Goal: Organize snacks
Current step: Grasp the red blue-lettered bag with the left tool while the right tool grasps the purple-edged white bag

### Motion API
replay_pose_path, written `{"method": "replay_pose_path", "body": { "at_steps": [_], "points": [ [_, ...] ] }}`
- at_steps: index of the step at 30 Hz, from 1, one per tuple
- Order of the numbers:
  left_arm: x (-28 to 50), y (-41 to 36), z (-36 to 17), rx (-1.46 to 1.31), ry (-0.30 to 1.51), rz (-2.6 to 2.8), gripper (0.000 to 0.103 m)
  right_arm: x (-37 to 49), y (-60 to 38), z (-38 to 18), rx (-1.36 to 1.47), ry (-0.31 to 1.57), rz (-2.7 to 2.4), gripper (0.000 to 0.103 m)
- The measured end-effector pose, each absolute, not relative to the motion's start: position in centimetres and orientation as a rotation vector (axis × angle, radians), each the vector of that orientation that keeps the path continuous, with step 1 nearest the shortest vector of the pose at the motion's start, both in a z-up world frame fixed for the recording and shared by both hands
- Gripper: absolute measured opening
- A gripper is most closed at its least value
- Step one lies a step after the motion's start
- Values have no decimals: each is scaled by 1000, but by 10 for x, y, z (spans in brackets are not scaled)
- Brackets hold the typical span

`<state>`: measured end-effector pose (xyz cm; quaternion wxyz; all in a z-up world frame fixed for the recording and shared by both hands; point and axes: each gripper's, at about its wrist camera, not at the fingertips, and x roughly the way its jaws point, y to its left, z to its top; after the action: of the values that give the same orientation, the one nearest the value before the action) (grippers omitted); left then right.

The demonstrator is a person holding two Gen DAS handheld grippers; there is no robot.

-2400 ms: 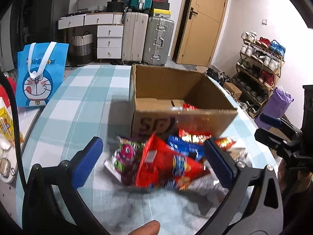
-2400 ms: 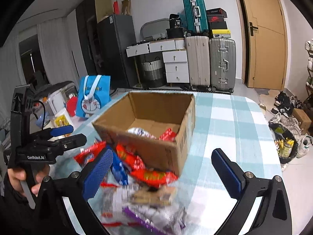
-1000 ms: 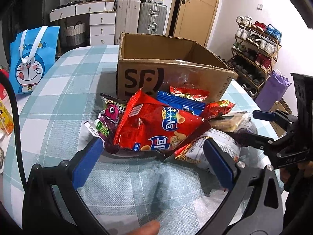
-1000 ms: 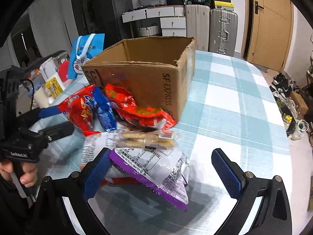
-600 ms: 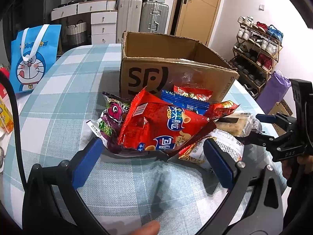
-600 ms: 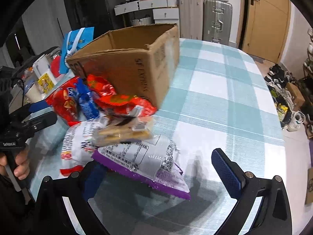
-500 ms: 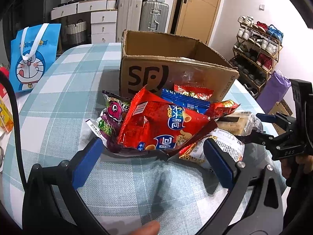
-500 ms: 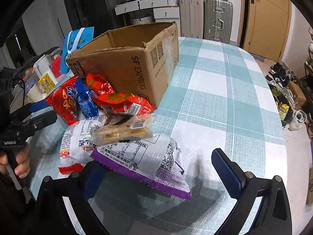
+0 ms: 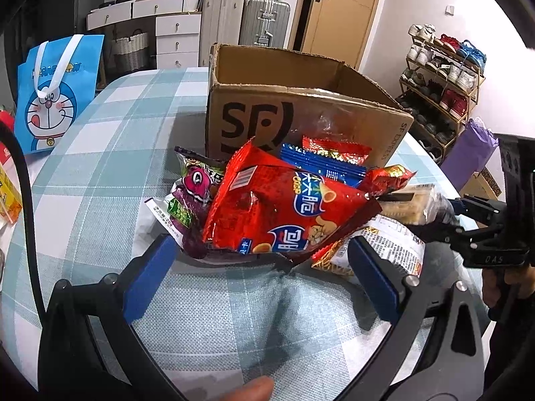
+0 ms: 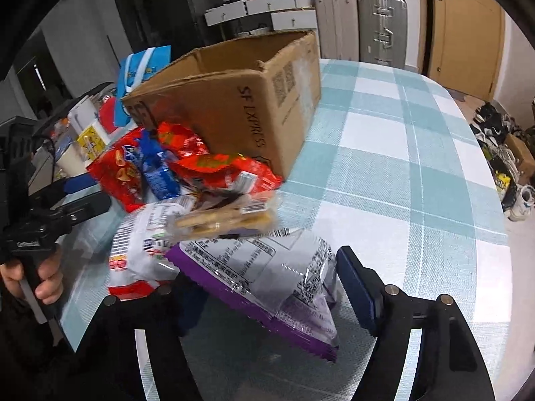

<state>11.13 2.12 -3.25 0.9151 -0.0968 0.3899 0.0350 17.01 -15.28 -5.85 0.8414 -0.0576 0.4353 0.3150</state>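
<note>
Lying in a loose heap on a teal-and-white checked tablecloth (image 10: pixel 384 153), the snack packets rest against the front of an open cardboard box (image 9: pixel 301 113) printed with "SF". On top of the heap sits a large red crisp bag (image 9: pixel 284 207), with a blue packet (image 9: pixel 321 165) and smaller red packets (image 9: pixel 334 148) between it and the box. A purple-and-green packet (image 9: pixel 192 197) sticks out on the heap's left side. A clear pack of biscuits (image 10: pixel 224 219) lies over a white packet (image 10: pixel 140 250) on the heap's other side.

The left gripper (image 9: pixel 264 264) has its blue-padded jaws spread wide just in front of the red crisp bag, gripping nothing. The right gripper (image 10: pixel 267 294) has its jaws on either side of a white bag with a purple edge (image 10: pixel 267 277); whether they actually press on it cannot be told, as its near jaw is hidden behind the bag.

Beyond the table's far-left edge stands a blue cartoon-cat tote bag (image 9: pixel 57 93). Suitcases (image 9: pixel 244 16), white drawers (image 9: pixel 174 36), a wooden door (image 9: pixel 337 10) and a shoe rack (image 9: pixel 441 73) line the room behind.
</note>
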Motion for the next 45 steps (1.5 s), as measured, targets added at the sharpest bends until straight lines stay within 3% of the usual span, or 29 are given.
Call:
{"method": "replay_pose_path", "body": {
  "at_steps": [2,9,23,43,45],
  "points": [
    [112,21,-33,-199,804,70,102,168,-152,-56,-117,903,683,60],
    [111,20,-34,-199,805,70,102,163,-151,-50,-130,861,697,54],
    [115,25,-35,-219,809,70,102,147,-160,-12,-21,705,787,53],
    [141,17,-38,-240,847,-31,100,138,-147,-14,-38,710,824,53],
    [141,15,-39,-231,841,-31,95,138,-147,-14,-36,710,825,53]
  ]
}}
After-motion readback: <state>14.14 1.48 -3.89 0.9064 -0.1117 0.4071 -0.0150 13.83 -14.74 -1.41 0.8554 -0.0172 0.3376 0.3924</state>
